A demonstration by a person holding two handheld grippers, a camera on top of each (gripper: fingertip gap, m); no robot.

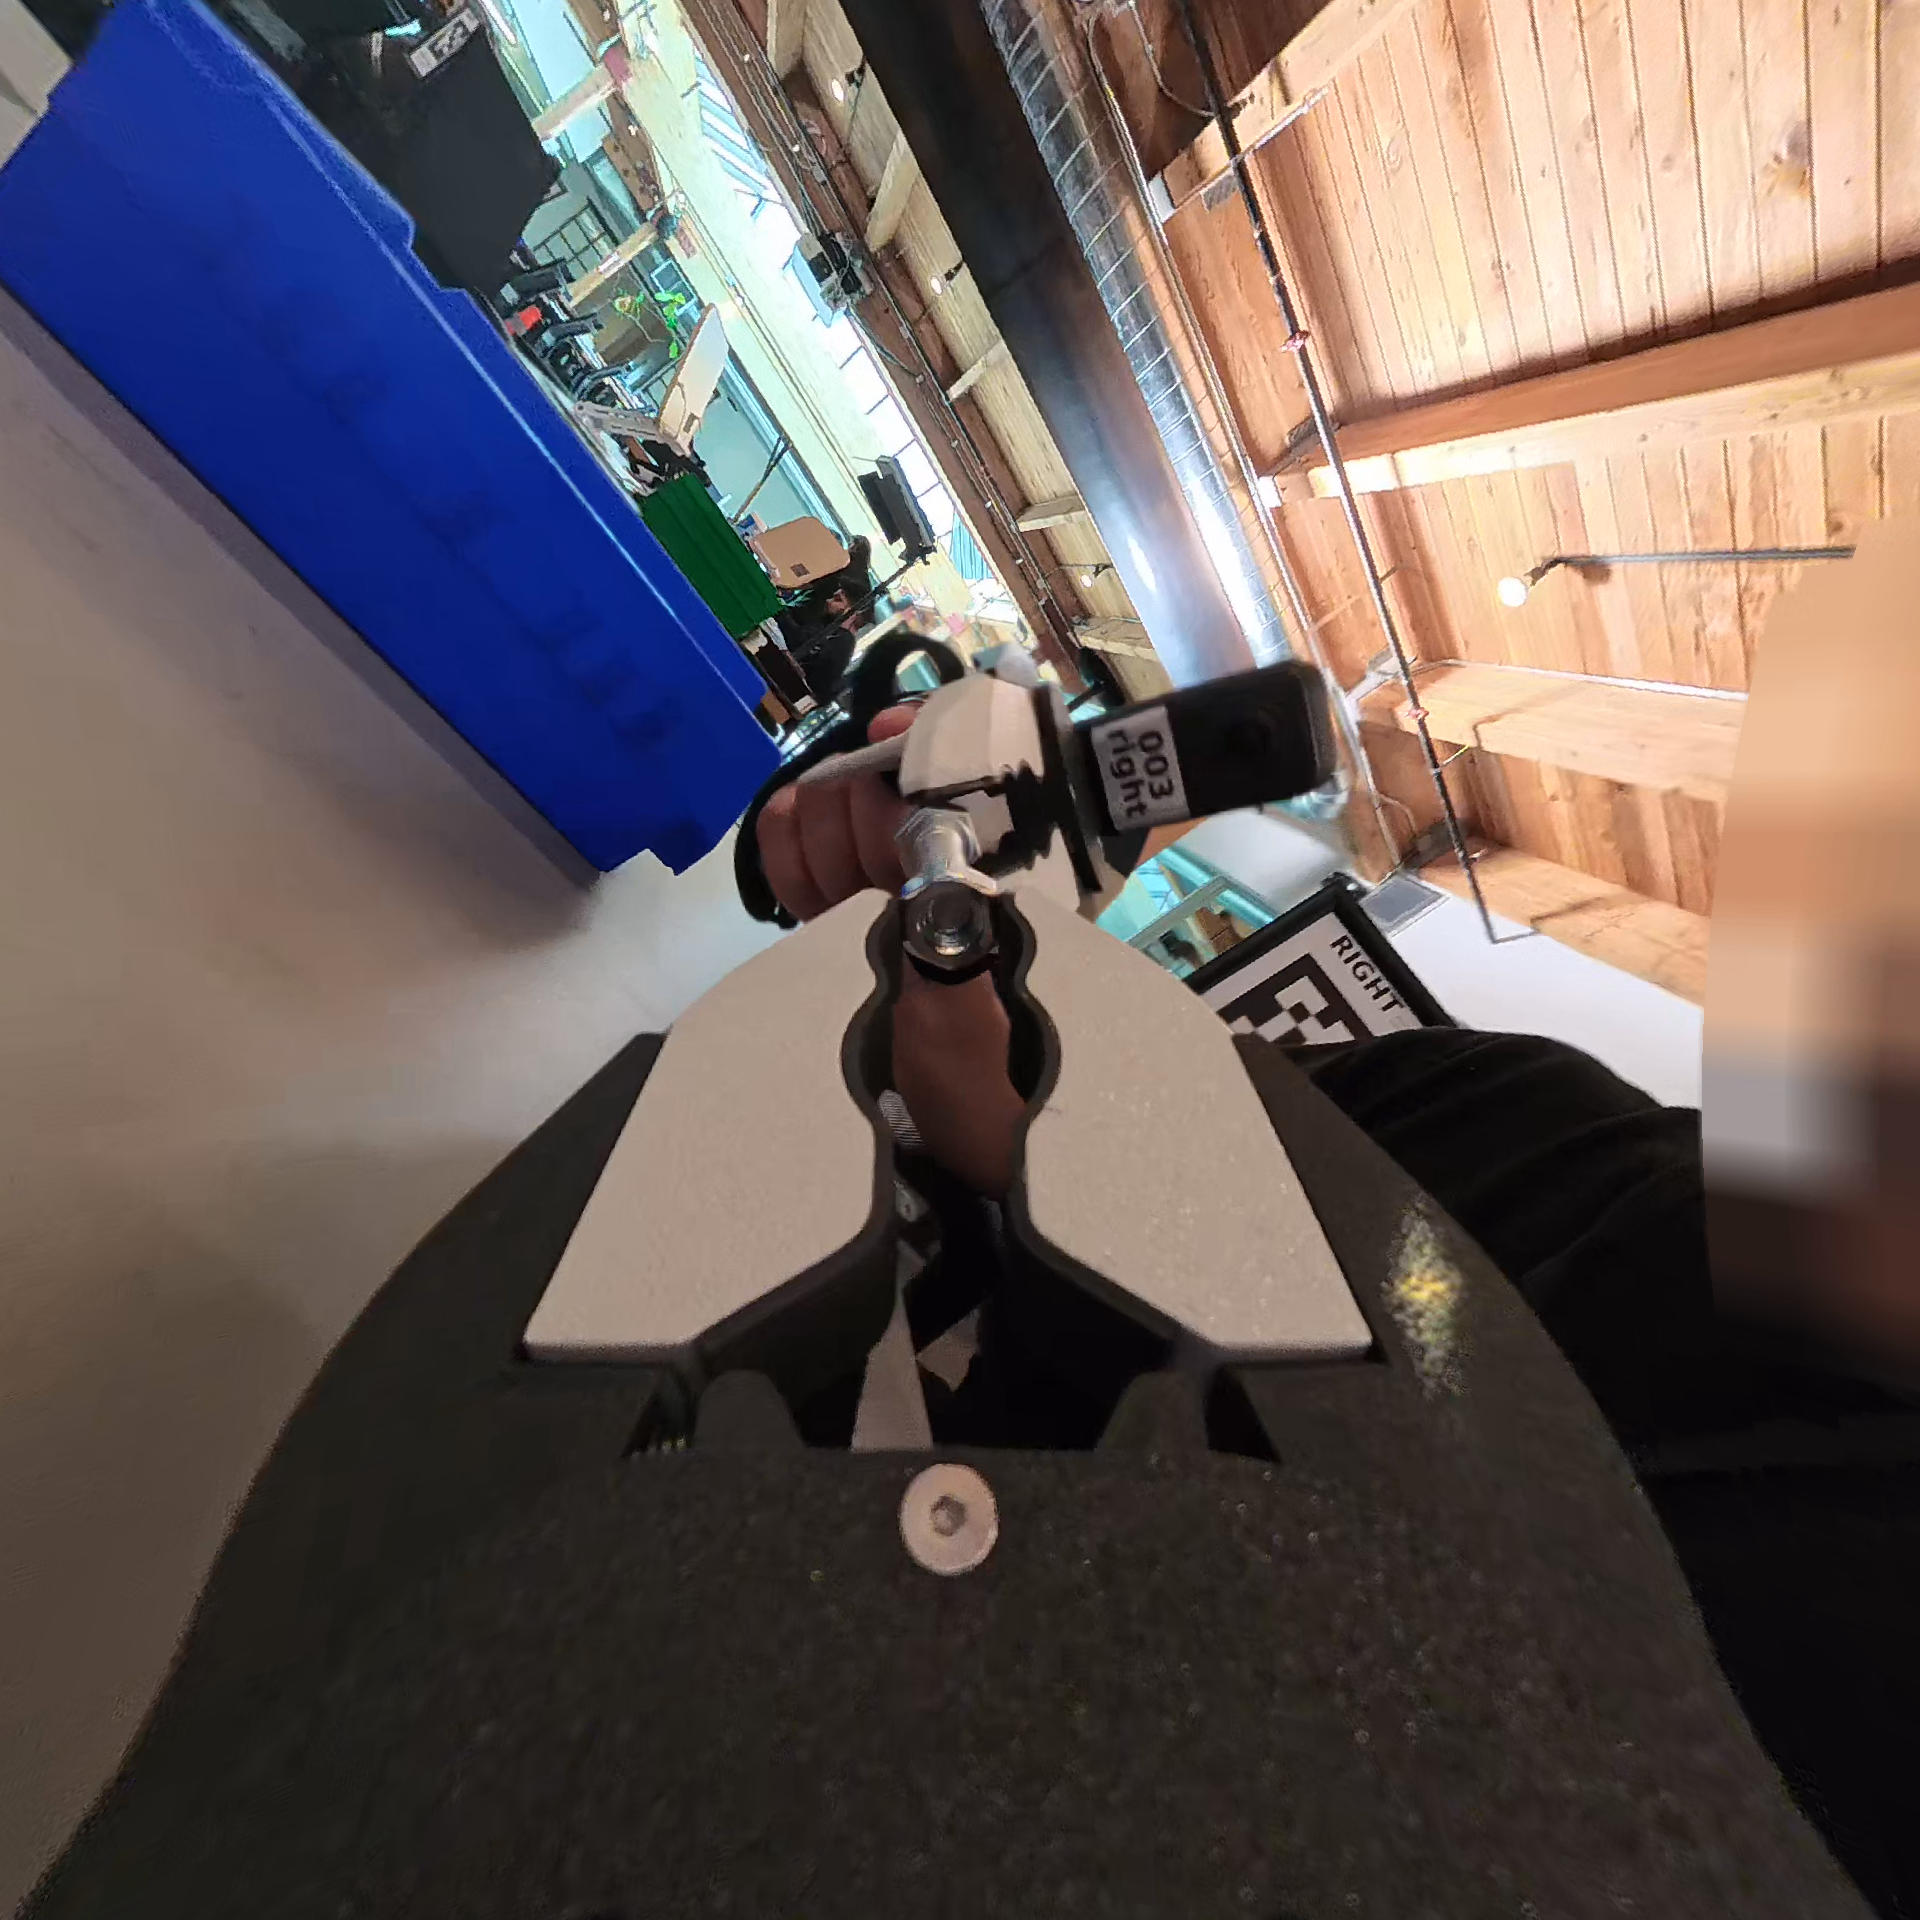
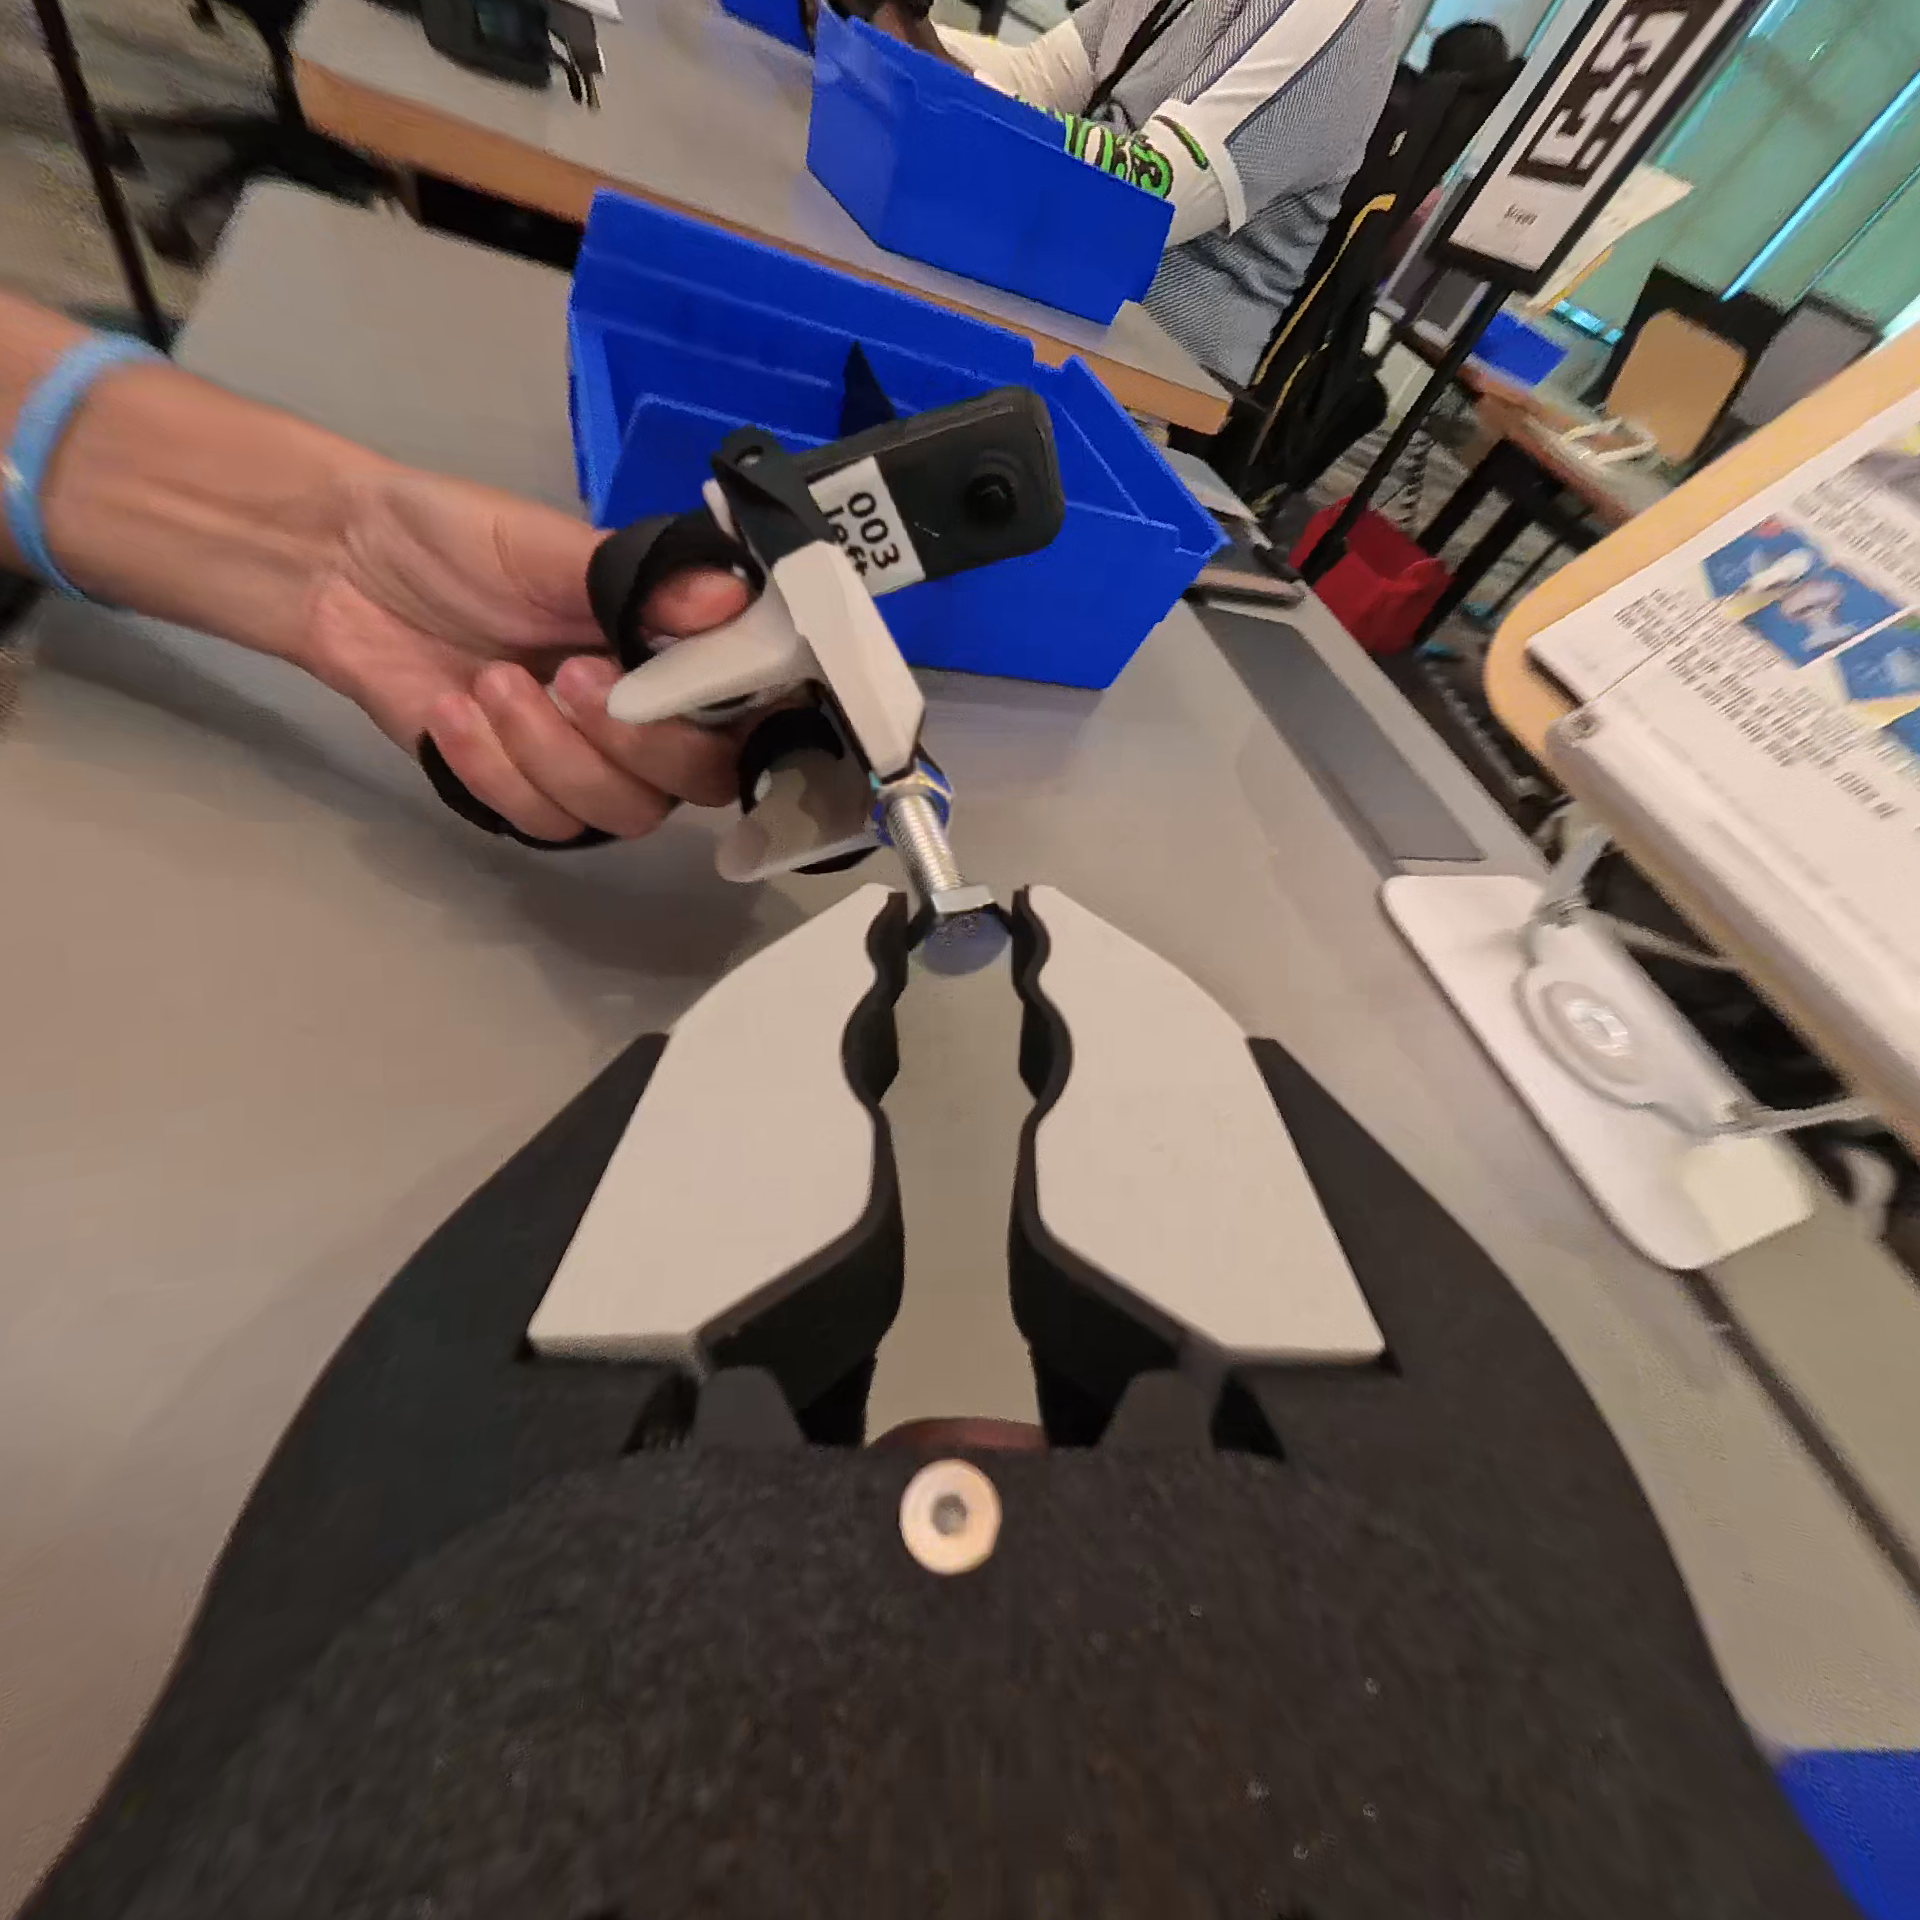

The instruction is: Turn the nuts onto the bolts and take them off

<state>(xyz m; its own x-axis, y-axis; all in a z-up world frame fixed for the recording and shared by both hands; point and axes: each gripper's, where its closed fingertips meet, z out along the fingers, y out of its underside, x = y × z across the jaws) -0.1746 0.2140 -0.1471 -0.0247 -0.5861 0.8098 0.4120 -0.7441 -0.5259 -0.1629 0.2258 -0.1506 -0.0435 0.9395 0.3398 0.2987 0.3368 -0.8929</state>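
Both hand-held grippers (image 1: pixel 948 940) (image 2: pixel 958 925) clamp one bolt (image 2: pixel 928 840) (midair).

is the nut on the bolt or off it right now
On. The nut, gripped by the left gripper, sits on the threaded bolt; the right gripper grips its head.

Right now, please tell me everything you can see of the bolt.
The bolt looks like shiny silver metal, with a threaded shank and a hexagonal head. It is held tilted in the air above the grey table, spanning the two grippers. The right gripper is shut on its head. At the other end the left gripper is shut on a nut that sits on the thread. Bare thread shows between them, and nothing else touches it.
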